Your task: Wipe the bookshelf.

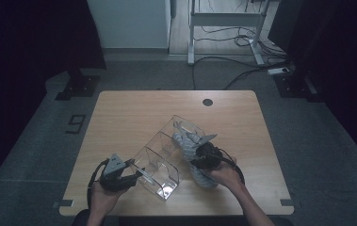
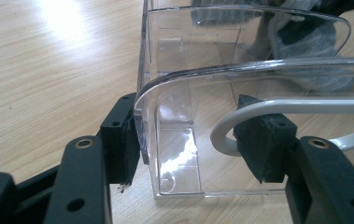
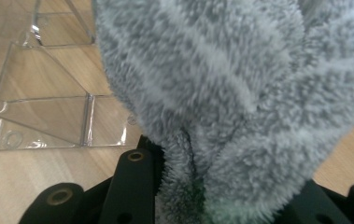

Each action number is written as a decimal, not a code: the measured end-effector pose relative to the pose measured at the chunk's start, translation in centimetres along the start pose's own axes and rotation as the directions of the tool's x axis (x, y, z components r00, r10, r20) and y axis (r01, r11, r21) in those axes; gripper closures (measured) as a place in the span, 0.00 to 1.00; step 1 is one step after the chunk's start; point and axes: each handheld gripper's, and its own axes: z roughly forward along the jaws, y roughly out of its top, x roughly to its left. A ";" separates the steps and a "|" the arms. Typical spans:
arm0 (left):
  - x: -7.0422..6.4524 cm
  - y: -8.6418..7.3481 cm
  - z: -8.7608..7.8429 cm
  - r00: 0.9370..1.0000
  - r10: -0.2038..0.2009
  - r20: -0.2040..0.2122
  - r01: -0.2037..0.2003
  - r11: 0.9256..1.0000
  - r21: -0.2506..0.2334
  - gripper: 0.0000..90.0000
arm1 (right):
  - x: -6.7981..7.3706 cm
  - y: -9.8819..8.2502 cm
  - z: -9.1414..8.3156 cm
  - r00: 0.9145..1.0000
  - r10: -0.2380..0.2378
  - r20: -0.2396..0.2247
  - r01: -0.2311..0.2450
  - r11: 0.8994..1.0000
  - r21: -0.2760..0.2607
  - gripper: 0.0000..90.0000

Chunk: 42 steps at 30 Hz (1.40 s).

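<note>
Fluffy grey cloth (image 3: 240,93) is pinched between the jaws of the right gripper (image 1: 203,157), bunched approx. over the table (image 1: 129,108) just beside the clear organiser's (image 1: 159,162) right side, w/ one end draped at the far compartment. The grip is narrow, pile squeezed tight between the pads. The left gripper (image 2: 193,149) is clamped on the organiser's near end wall, one pad outside, one inside, jaws approx. half apart. The organiser is laid diagonally on the wooden top, near its front edge.

One readable mark — a "9" on the floor (image 1: 76,123) left of the table (image 1: 119,113).
</note>
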 end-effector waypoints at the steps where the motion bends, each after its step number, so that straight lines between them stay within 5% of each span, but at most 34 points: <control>1: 0.0 0.0 0.0 1.000 0.000 0.000 0.000 1.000 0.000 0.48 | 0.0 0.0 0.0 1.000 0.000 0.000 0.000 1.000 0.000 0.75; 24: 0.4 0.2 0.8 1.000 -0.023 -0.008 0.023 0.999 -0.024 0.47 | -1.4 -1.5 4.4 0.999 0.035 0.025 -0.036 0.998 0.050 0.75; 33: 0.5 -0.1 0.5 1.000 0.016 -0.003 -0.016 0.999 -0.050 0.44 | -1.1 -1.5 3.7 0.999 0.026 0.032 -0.028 0.998 0.059 0.75; 42: 0.7 -0.2 0.3 1.000 0.015 0.008 -0.014 0.998 -0.059 0.47 | -0.9 -1.1 0.1 0.999 0.039 0.007 -0.039 0.999 0.001 0.75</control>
